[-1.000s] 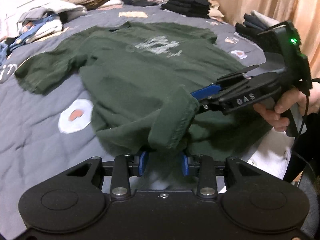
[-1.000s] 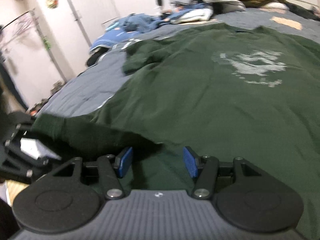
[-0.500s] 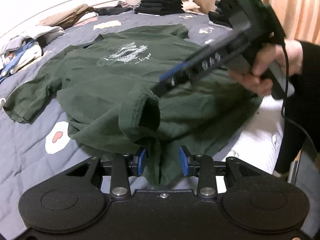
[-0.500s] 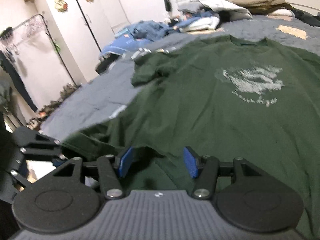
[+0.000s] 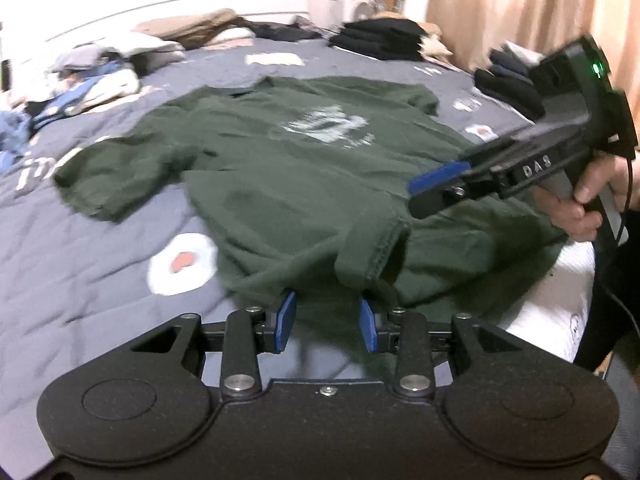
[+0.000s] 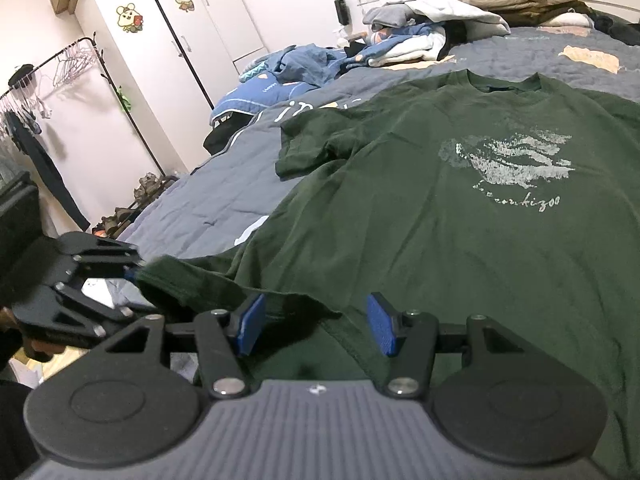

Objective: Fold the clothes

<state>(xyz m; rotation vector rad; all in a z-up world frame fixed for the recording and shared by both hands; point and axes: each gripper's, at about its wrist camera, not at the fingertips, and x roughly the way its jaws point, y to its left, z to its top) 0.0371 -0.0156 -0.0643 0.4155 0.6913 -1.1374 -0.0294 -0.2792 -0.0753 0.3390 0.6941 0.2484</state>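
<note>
Since a second ago my right gripper [image 5: 434, 182] has let go of the turned-up hem corner, lifted clear above it and come back down to hover just over it, while my left gripper [image 5: 327, 322] has spread its pads a little wider. Left now: blue pads apart, shirt fabric lying between them, but I judge it released, not pinching, since nothing is clamped. Right: in its own view the pads [image 6: 379, 322] stand wide with the hem edge passing between and under them, gripping nothing. The green T-shirt [image 6: 460, 216] lies face up on the grey quilt [image 5: 80, 256], print showing, collar at the far end, one sleeve [image 5: 108, 172] spread out to the left, and the bottom edge near me bunched, with one corner [image 5: 372, 248] flipped over so the stitched hem shows. I expect it to handle as light, soft cotton: no stiffness, so it will sag and crease wherever I do not support it, and it should drag on the quilt, not slide. The double-stitched hem is the firmest place to take hold, so I would pinch that flipped corner with the right and the hem on the left side with the left, keep the edge taut between them, then smooth it flat before folding. Beyond the shirt, folded dark piles [image 5: 384, 40] and loose laundry [image 6: 420, 36] sit at the far end of the bed.
</note>
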